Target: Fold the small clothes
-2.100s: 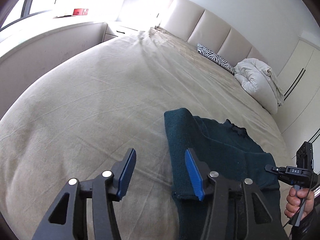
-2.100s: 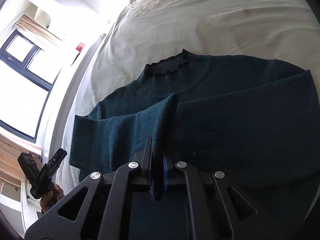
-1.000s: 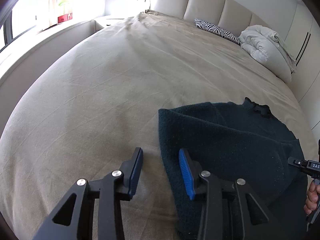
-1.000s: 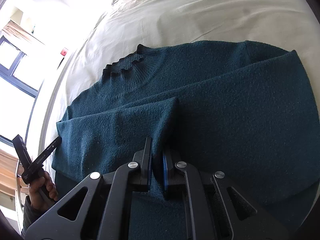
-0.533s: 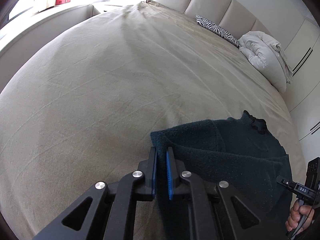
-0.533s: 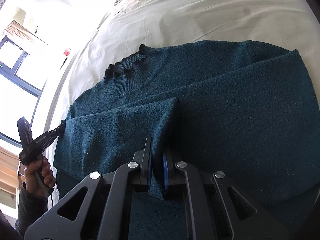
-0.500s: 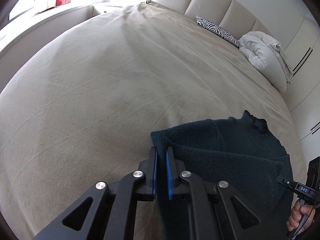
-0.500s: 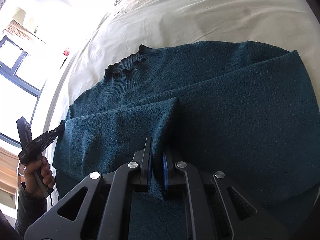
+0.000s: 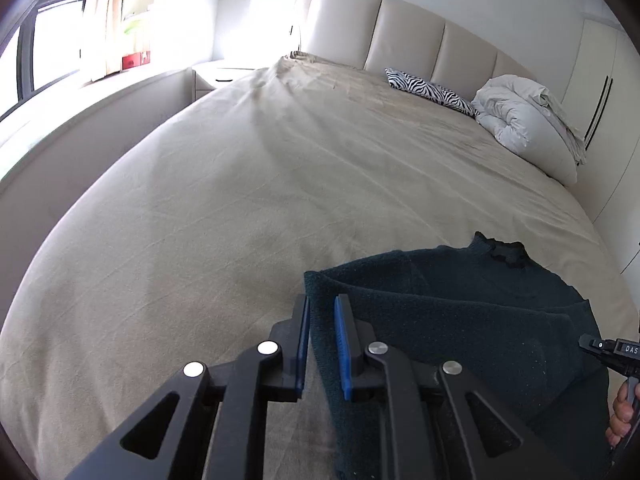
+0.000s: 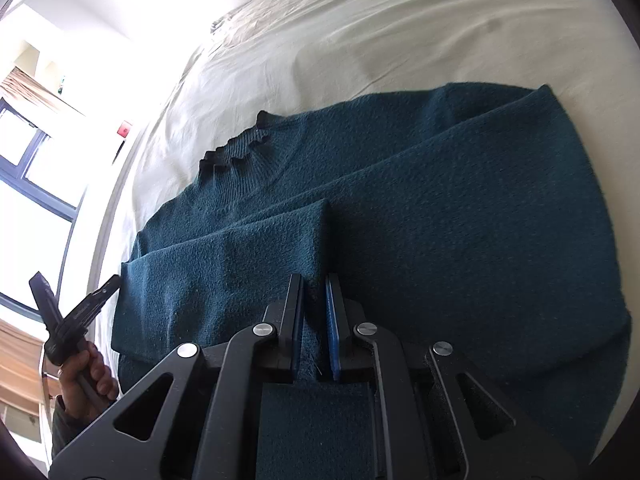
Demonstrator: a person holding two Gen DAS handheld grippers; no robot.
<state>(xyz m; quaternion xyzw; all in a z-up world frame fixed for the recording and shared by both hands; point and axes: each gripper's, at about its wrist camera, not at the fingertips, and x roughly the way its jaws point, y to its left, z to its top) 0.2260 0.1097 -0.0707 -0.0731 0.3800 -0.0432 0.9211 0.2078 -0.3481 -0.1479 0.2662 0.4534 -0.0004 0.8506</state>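
A: Where was the sweater [image 10: 440,208] at that moment?

B: Flat on the bed [image 9: 248,184], toward the foot, well away from the zebra pillow [image 9: 430,90] by the headboard. Both sleeves were already laid across the body, and its collar pointed toward that pillow.

A: And the tools?

B: The left tool [image 9: 322,342] had the sweater's side edge between its blue pads; the jaws were narrow but just easing apart, and the knit still looked pinched and lifted slightly off the bed. The right tool [image 10: 314,322] was nearly pressed together on a ridge of knit near the hem, on the side of the sweater farthest from the pillow. A hand [image 10: 86,376] gripping the left tool's handle showed at the sweater's left side.

A: So what would have made the fold go well?

B: I judged it a hem-to-collar fold. Both grips needed to stay firm, since thick knit slips easily. The two tools should have risen together and travelled level toward the pillow, keeping the edge between them taut, so the sleeves stayed tucked. Then lower the hem square onto the shoulders, and let go only once it lay flat
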